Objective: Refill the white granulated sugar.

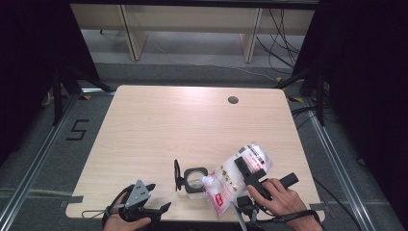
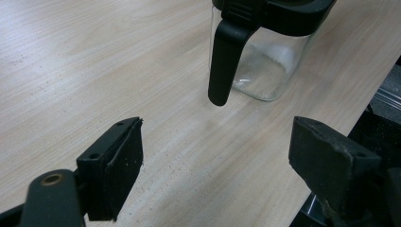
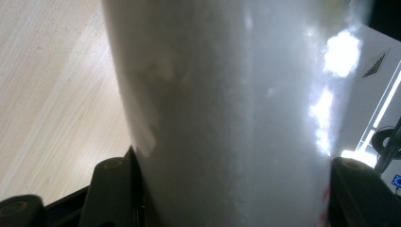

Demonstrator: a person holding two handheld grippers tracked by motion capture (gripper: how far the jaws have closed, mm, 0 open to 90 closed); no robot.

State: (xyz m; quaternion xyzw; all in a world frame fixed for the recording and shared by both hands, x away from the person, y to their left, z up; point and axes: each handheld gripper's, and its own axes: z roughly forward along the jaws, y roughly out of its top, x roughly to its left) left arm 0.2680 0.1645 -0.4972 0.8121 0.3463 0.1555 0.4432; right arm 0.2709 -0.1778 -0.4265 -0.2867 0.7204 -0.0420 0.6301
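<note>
R hand-held gripper (image 1: 243, 169) clamps refill pouch (image 1: 234, 179), spout at glass jar (image 1: 195, 182); L hand-held gripper (image 1: 153, 192) released, on table (image 1: 168, 125).

1. The table (image 1: 159, 125) is pale wood with a fine straight grain.
2. The jar (image 2: 269, 66) is clear glass with a black lid and handle.
3. The pouch (image 1: 235, 175) is white and translucent, printed with red labels and small dark dots.
4. Both grippers, left (image 1: 153, 198) and right (image 1: 243, 166), are black.
</note>
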